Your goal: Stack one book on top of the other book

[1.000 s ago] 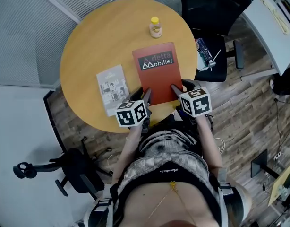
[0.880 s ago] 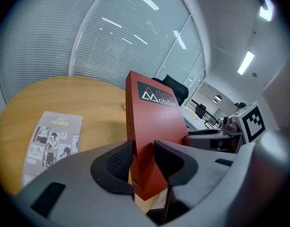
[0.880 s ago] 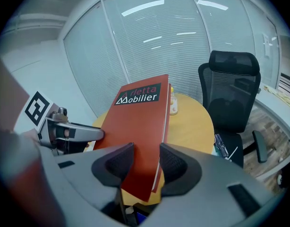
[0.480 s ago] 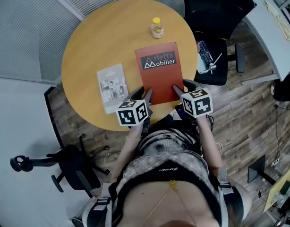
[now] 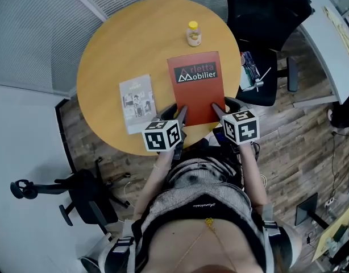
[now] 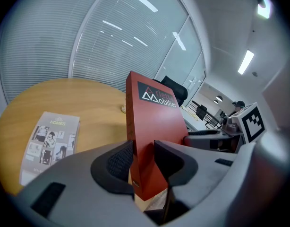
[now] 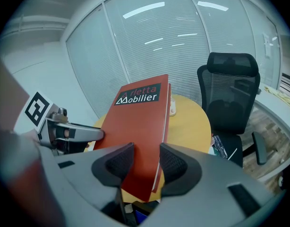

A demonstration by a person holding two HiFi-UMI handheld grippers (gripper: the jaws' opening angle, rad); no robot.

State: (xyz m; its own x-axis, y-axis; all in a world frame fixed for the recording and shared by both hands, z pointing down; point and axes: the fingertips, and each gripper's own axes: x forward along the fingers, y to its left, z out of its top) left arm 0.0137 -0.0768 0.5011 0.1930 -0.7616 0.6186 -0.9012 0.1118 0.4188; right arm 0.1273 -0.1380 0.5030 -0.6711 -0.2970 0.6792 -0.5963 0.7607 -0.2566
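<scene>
Left hand-held gripper (image 5: 176, 111) and right hand-held gripper (image 5: 223, 104) both angle downward, each clamped on the red book (image 5: 195, 87).

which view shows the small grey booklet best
The head view: the grey booklet lies whole and flat on the round table, left of the red book. The left gripper view shows it foreshortened, at its left. The right gripper view does not show it.

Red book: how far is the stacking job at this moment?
Done: nothing stacked; the grey booklet lies alone on the table. In hand: left gripper and right gripper each clamp the near edge of the red book. To do: lift it onto the booklet.
</scene>
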